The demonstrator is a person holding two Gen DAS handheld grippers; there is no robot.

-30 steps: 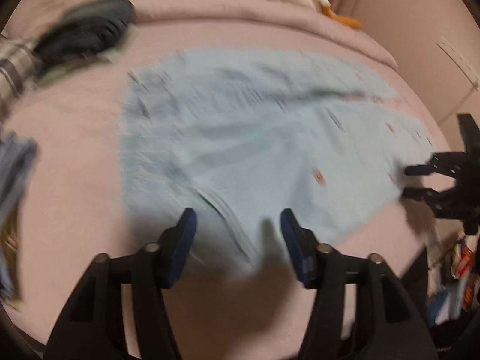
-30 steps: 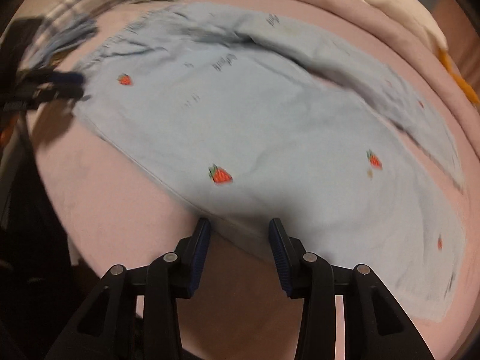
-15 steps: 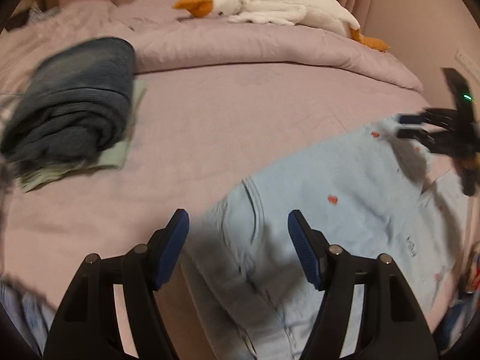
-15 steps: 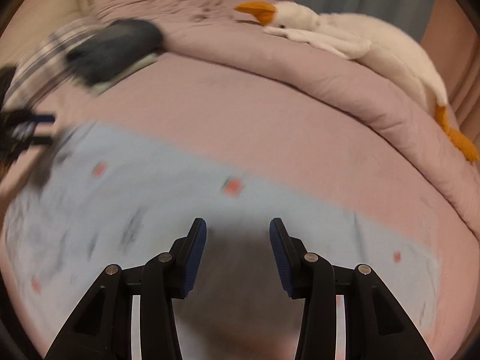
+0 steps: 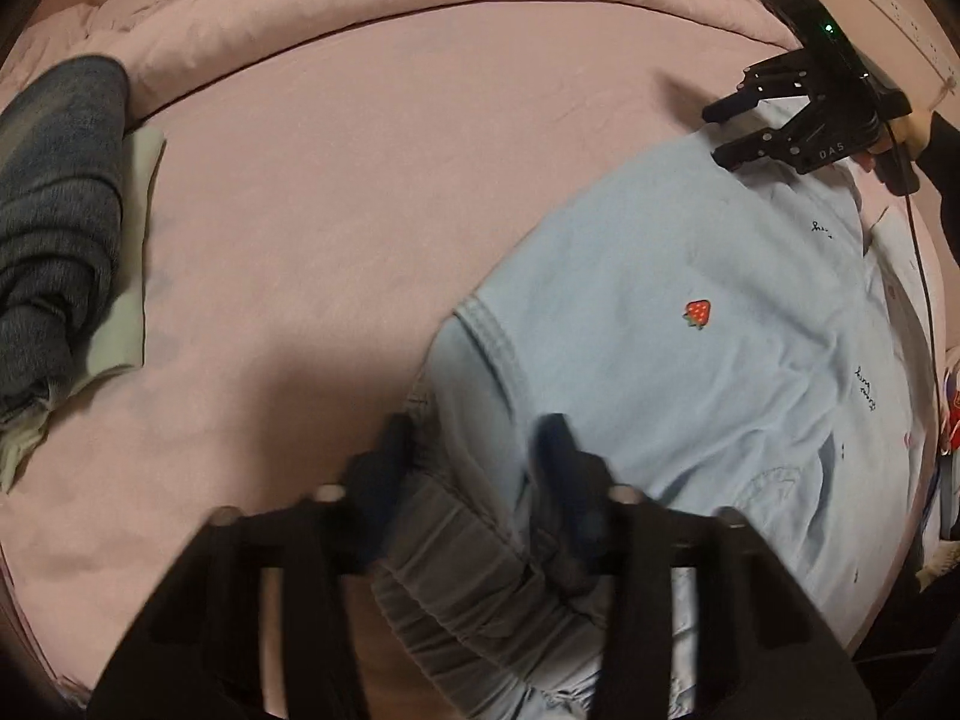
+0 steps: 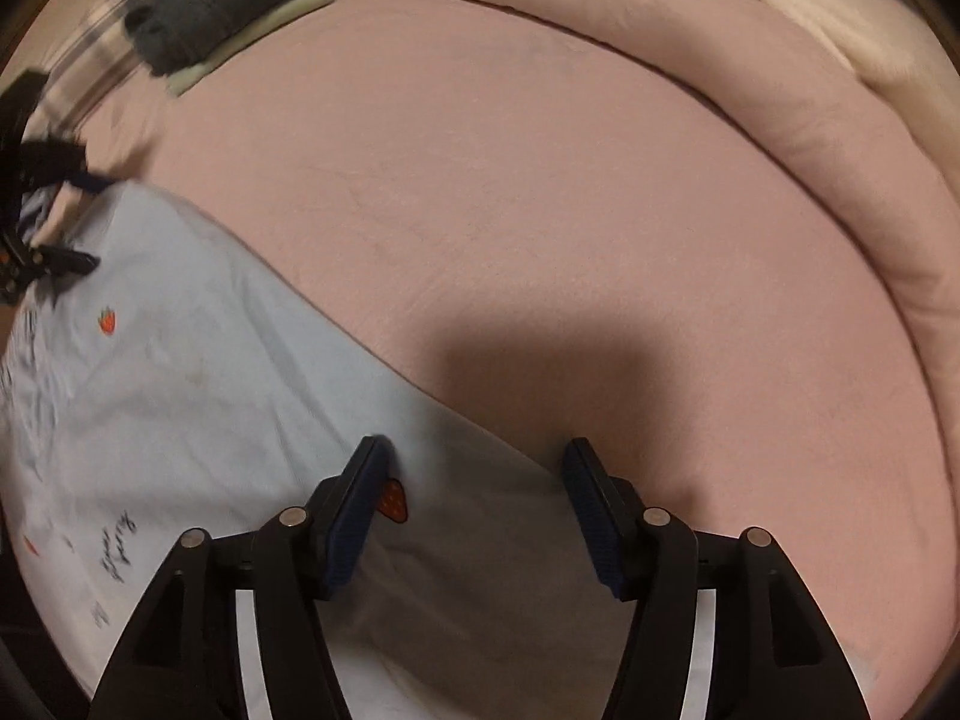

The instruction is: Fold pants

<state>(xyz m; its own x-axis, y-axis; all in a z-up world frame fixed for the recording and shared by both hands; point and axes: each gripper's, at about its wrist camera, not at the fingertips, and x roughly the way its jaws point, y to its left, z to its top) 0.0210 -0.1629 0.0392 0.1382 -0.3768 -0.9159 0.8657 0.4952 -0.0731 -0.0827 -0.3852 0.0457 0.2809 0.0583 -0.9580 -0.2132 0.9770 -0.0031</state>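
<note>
While the light blue pants lie spread on the pink bed, my left gripper has just been closing its fingers, which straddle the gathered waistband; blur hides whether they pinch it. My right gripper has just been opening, fingers wide apart above the pants' edge, holding nothing.

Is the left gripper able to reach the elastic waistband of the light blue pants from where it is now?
Probably yes. The left gripper hangs right over the waistband of the pants, its jaws just closing, with gathered fabric between them. Nothing lies in the way, though motion blur hides whether the pads press yet.
</note>
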